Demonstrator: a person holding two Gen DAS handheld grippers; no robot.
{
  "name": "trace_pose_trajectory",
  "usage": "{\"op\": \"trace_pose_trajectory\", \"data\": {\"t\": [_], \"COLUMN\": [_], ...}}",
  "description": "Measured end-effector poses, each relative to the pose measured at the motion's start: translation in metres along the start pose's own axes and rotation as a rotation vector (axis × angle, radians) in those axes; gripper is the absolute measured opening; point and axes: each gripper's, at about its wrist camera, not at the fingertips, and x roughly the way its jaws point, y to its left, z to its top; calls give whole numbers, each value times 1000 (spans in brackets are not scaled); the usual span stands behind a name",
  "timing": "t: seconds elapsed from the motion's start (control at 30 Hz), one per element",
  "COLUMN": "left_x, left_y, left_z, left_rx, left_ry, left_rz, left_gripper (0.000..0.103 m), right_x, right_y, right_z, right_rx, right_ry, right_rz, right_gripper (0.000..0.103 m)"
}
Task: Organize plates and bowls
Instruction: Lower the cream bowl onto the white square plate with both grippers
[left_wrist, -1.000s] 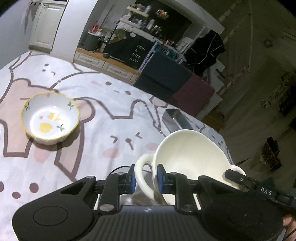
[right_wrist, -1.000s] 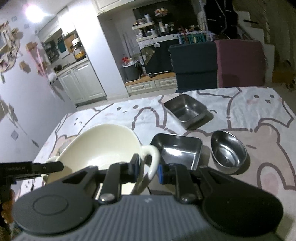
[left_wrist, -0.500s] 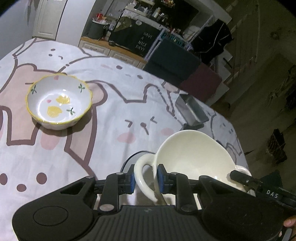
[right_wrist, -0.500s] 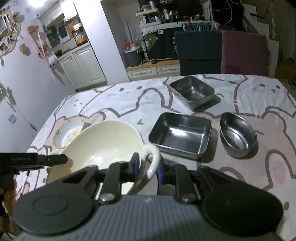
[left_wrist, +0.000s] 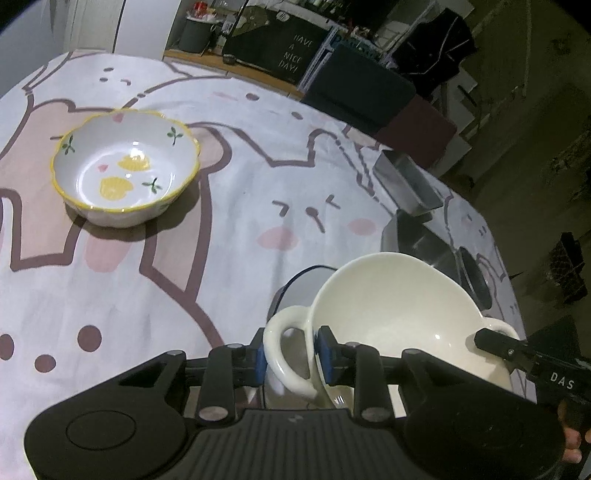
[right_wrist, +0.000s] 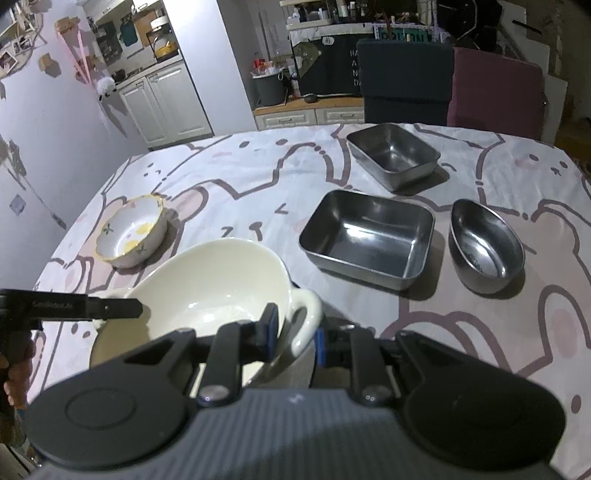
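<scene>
A cream two-handled bowl (left_wrist: 391, 306) is held above the table by both grippers. My left gripper (left_wrist: 290, 356) is shut on its left handle (left_wrist: 284, 354). My right gripper (right_wrist: 293, 334) is shut on its right handle (right_wrist: 306, 317); the bowl (right_wrist: 207, 291) fills the lower left of the right wrist view. A white bowl with a yellow rim and lemon print (left_wrist: 125, 171) sits on the table at the far left, also in the right wrist view (right_wrist: 129, 236). A dark-rimmed plate (left_wrist: 299, 284) lies partly hidden under the cream bowl.
Three steel dishes stand on the right: a large rectangular tray (right_wrist: 367, 238), a smaller rectangular tray (right_wrist: 393, 155) behind it, and an oval bowl (right_wrist: 485, 249). The rabbit-print tablecloth (left_wrist: 229, 206) covers the table. Two chairs (right_wrist: 450, 88) stand at the far edge.
Both grippers have lifted the cream bowl and carried it nearer to me and slightly left. More of the table, the lemon bowl and the plate beneath show now.
</scene>
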Motion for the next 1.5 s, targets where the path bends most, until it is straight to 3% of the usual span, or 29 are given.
{"op": "trace_pose_trajectory", "data": {"t": [0.57,1.5], "left_x": [22,30], "left_y": [14,10], "left_z": [-1,0], "left_rx": [-19,7], "left_ry": [63,98], "left_rz": [30,77], "left_gripper": [34,35], "right_x": [18,30], "right_y": [8,7], "right_z": [0,-2], "right_rx": [-36,-36], "right_ry": [59,130], "right_rz": [-8,-24], "right_gripper": [24,26]}}
